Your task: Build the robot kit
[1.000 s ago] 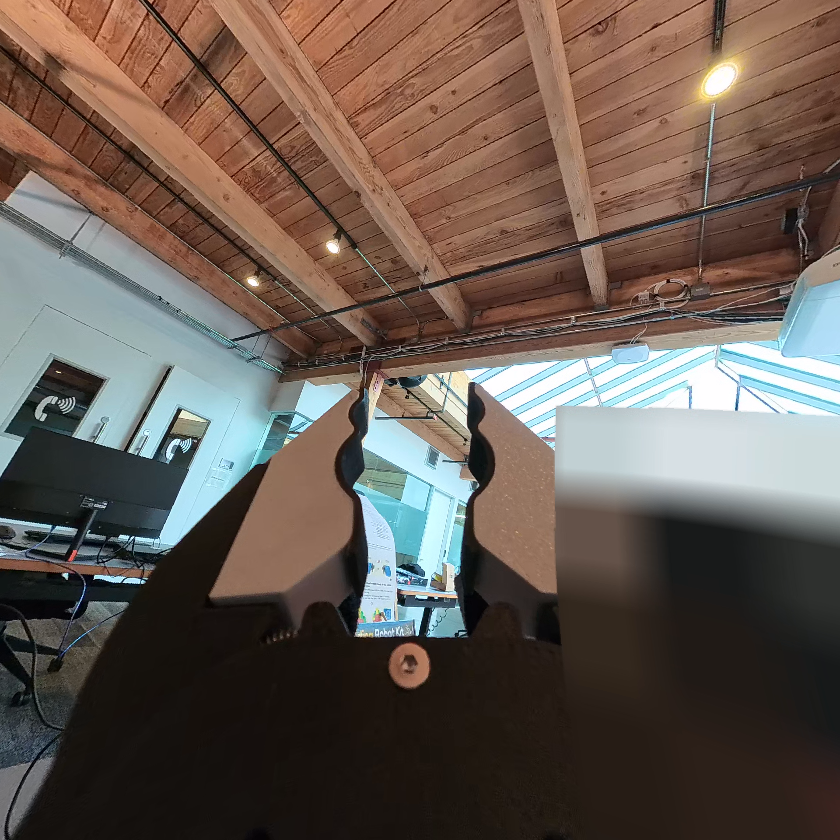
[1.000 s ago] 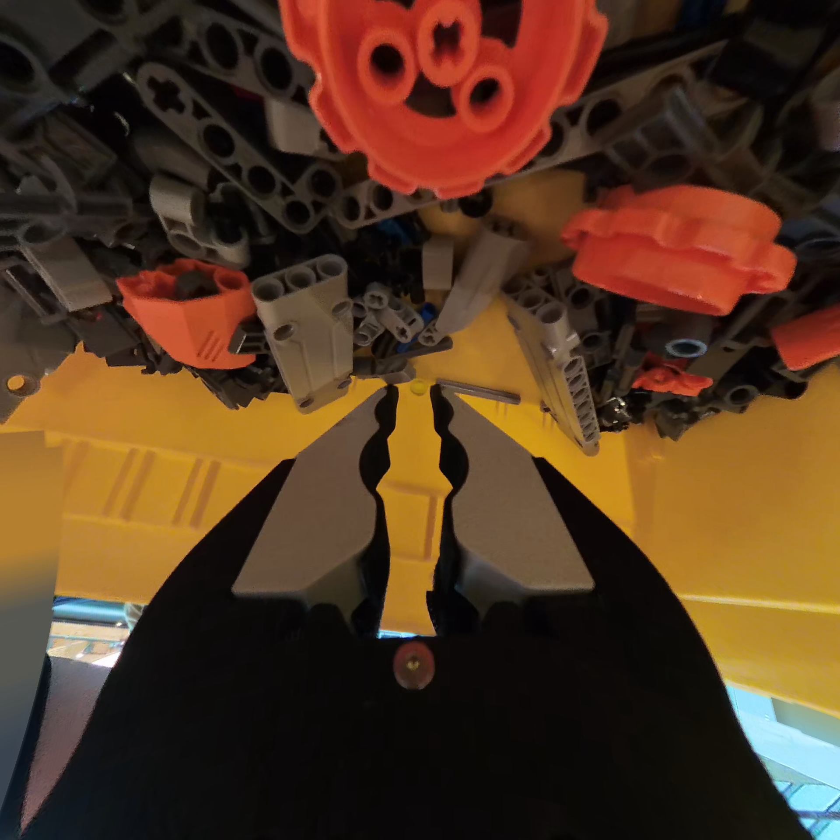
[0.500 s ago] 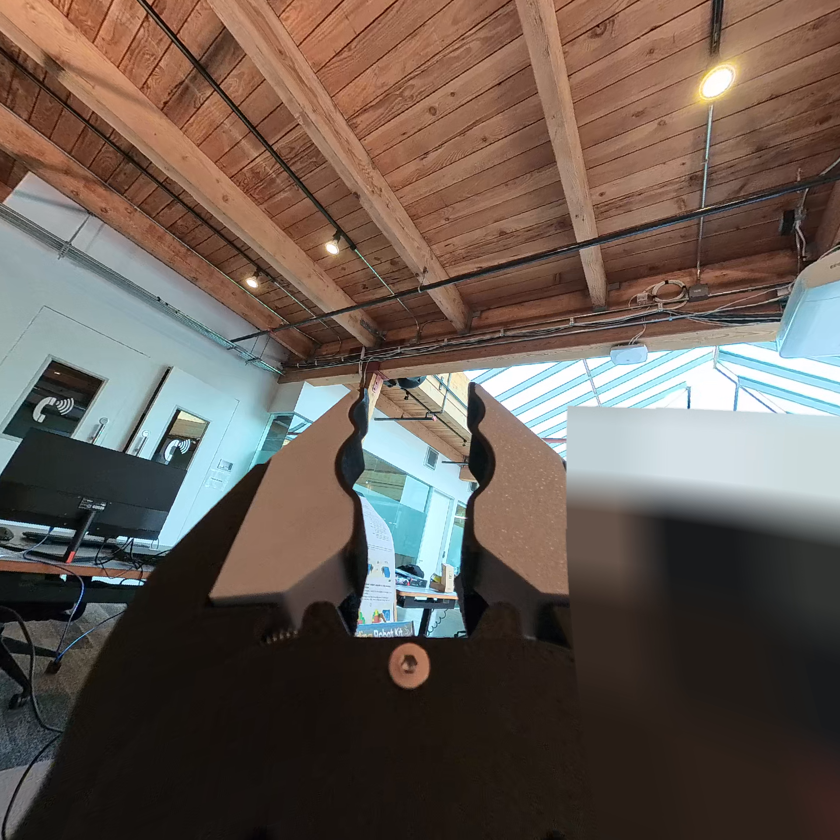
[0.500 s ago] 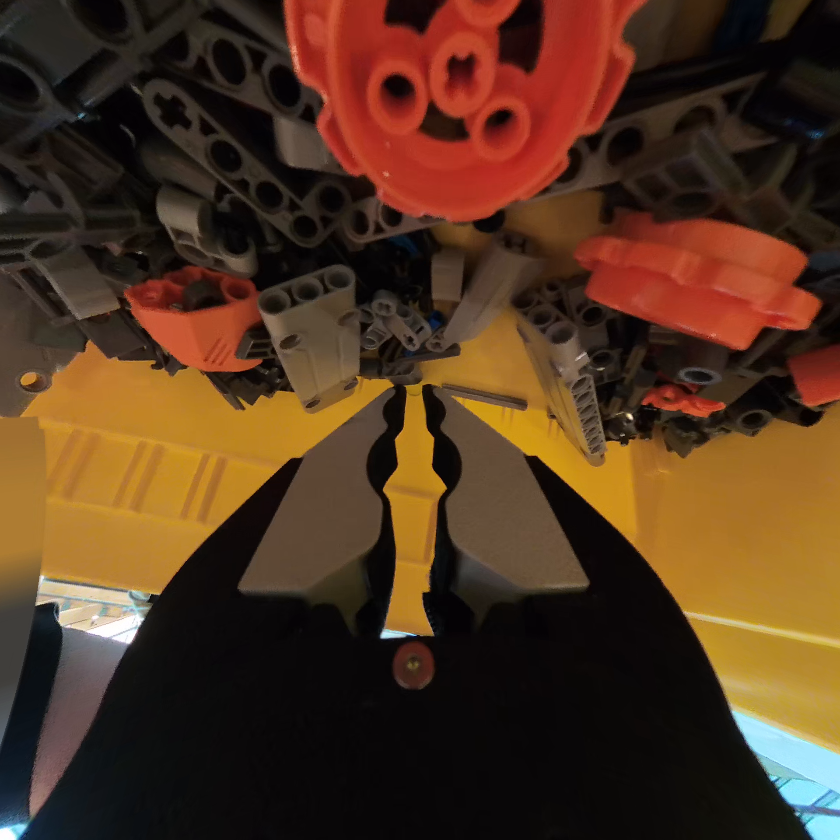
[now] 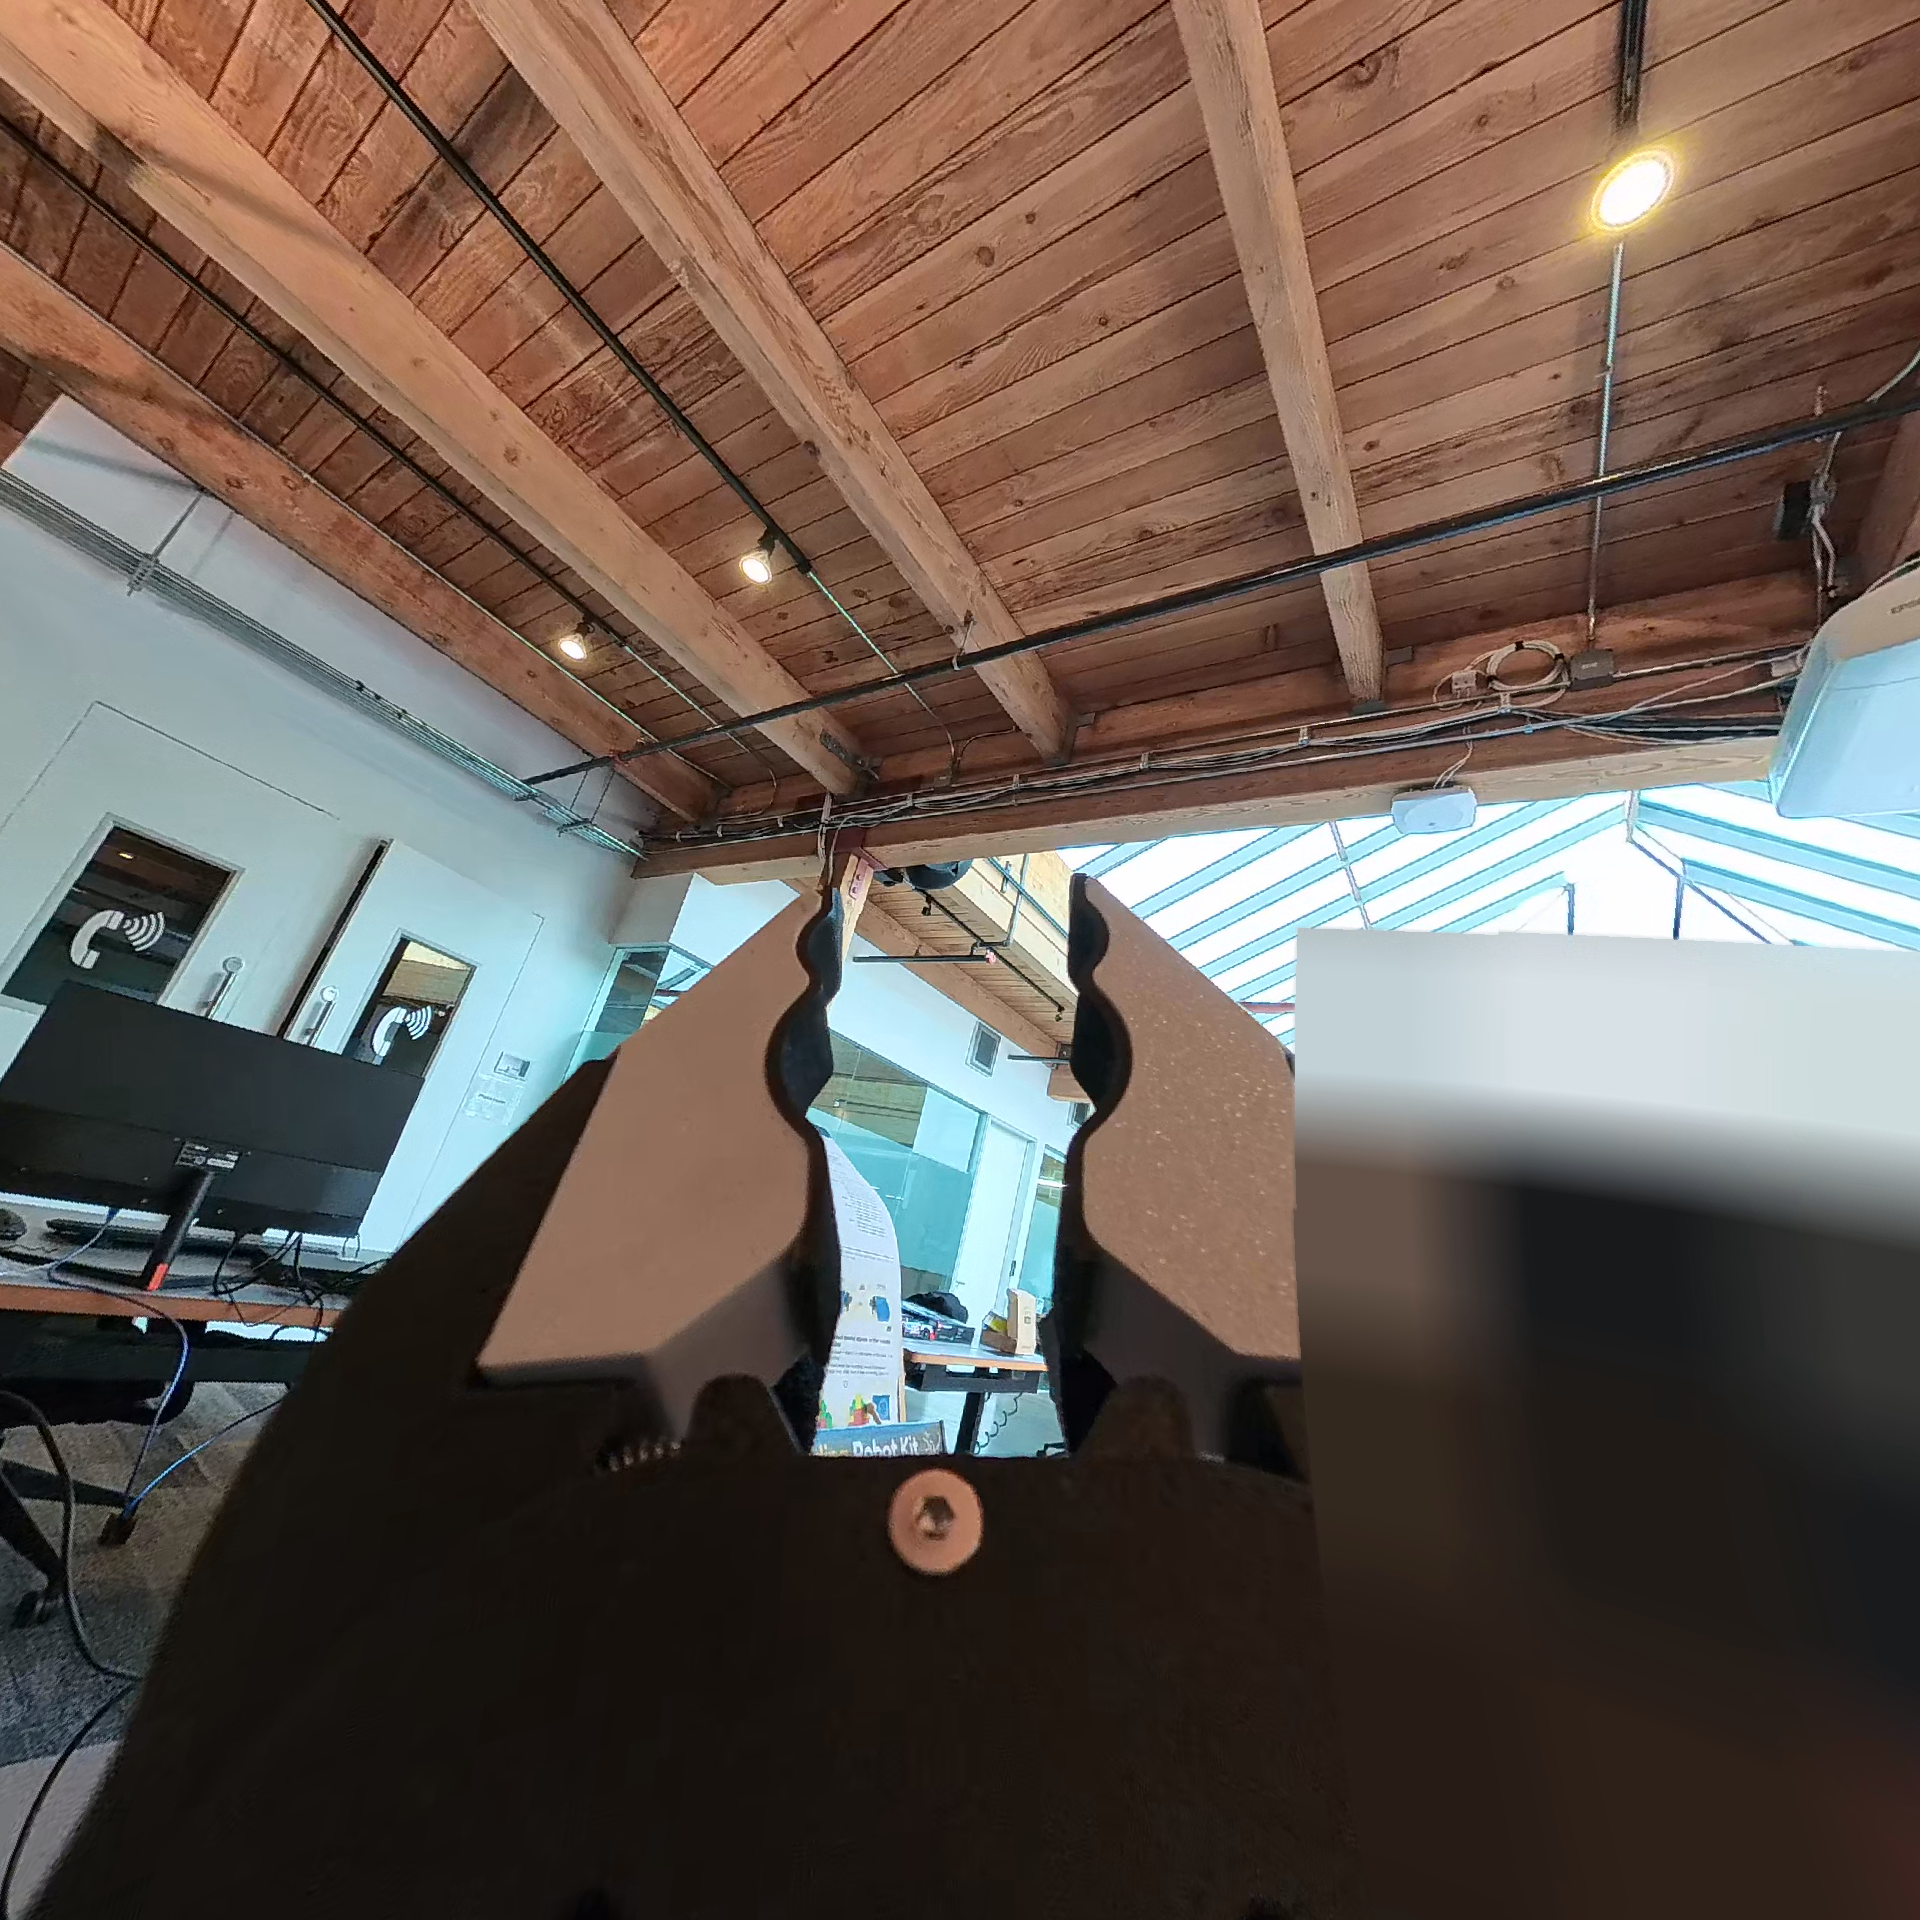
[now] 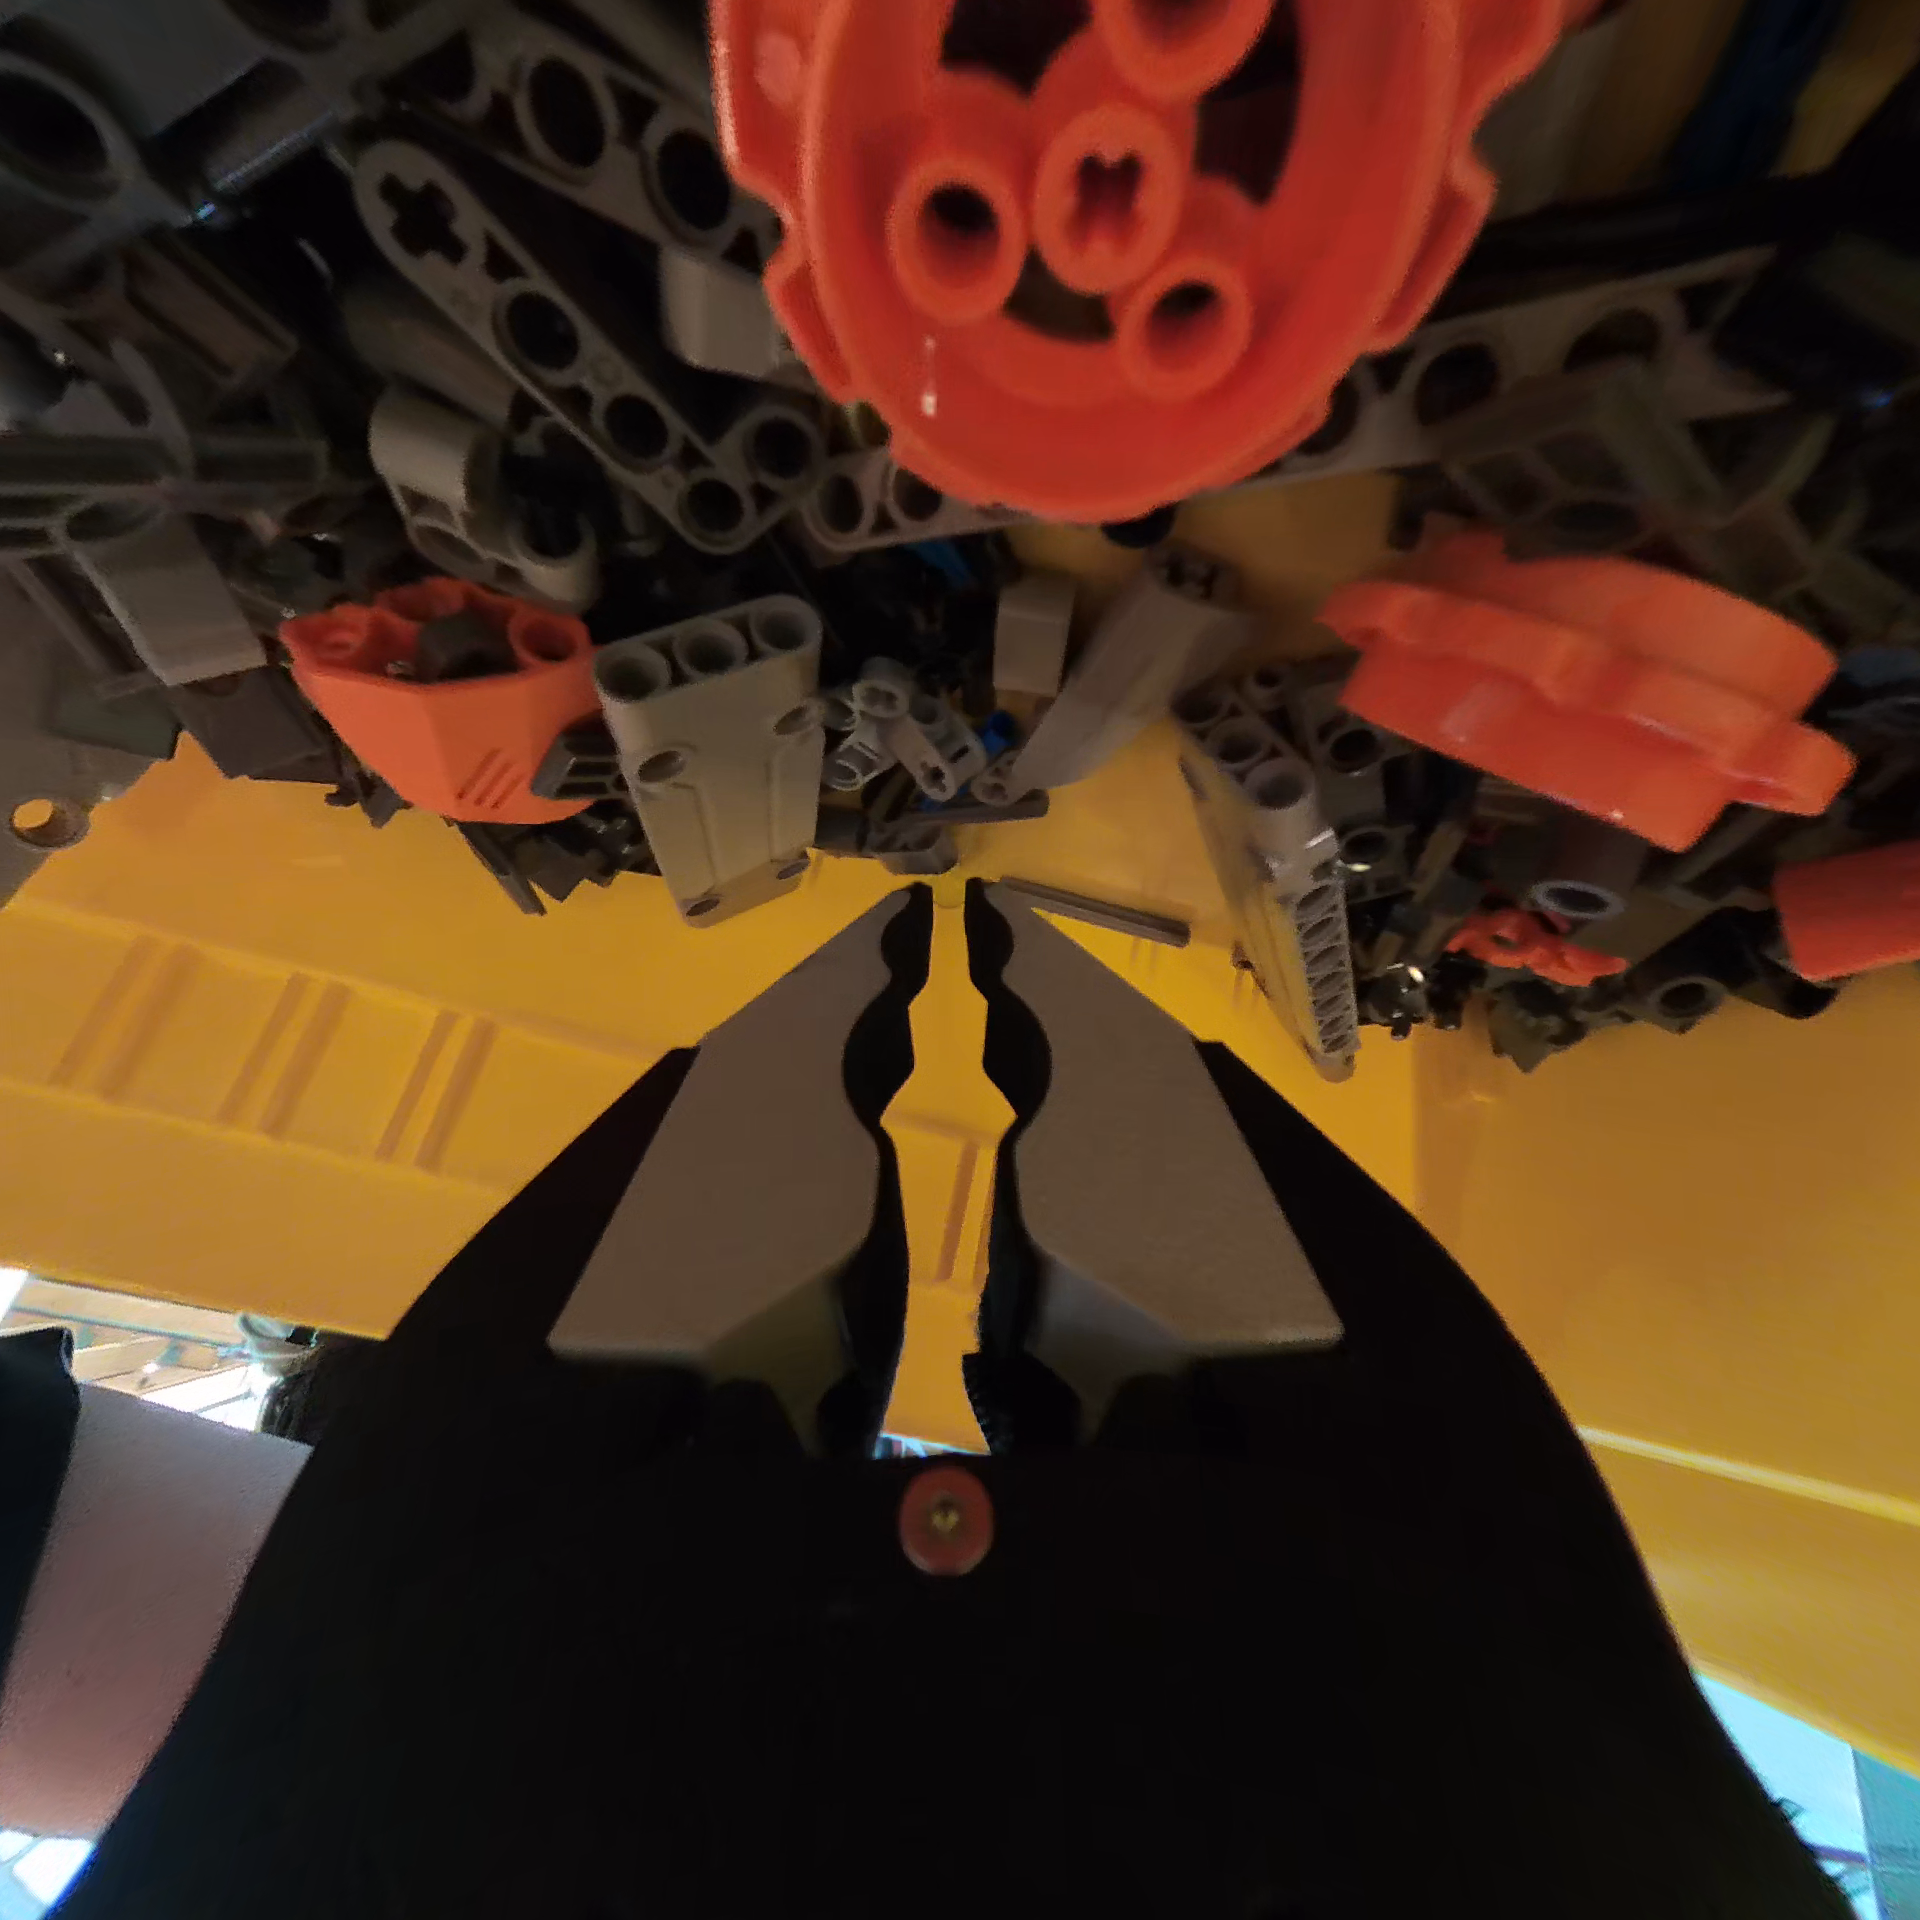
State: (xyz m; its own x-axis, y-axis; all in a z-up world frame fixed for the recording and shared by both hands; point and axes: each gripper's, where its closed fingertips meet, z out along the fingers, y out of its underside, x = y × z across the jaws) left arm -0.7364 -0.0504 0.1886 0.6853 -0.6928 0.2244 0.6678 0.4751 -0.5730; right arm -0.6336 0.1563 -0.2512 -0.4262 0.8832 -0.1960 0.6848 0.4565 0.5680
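My right gripper (image 6: pixel 947 896) reaches into a yellow bin (image 6: pixel 312 1039) full of grey, black and orange building parts. Its jaws are closed to a narrow slit, and a tiny yellow piece (image 6: pixel 948 889) sits between the tips at the edge of the pile. A grey three-hole connector (image 6: pixel 717 769) lies just left of the tips and a thin dark axle (image 6: pixel 1096 912) just right. A large orange wheel hub (image 6: pixel 1091 239) lies beyond them. My left gripper (image 5: pixel 945 914) is open and empty, pointing up toward a wooden ceiling.
In the bin, an orange flat part (image 6: pixel 1579 696) lies at right, a small orange part (image 6: pixel 447 707) at left, and a grey beam (image 6: pixel 1299 914) to the right. The left wrist view shows a monitor (image 5: pixel 197 1122) on a desk and a far table (image 5: pixel 966 1361).
My right gripper's jaws have closed from a wider gap to a narrow slit and moved slightly forward toward the pile. The left gripper has barely moved.
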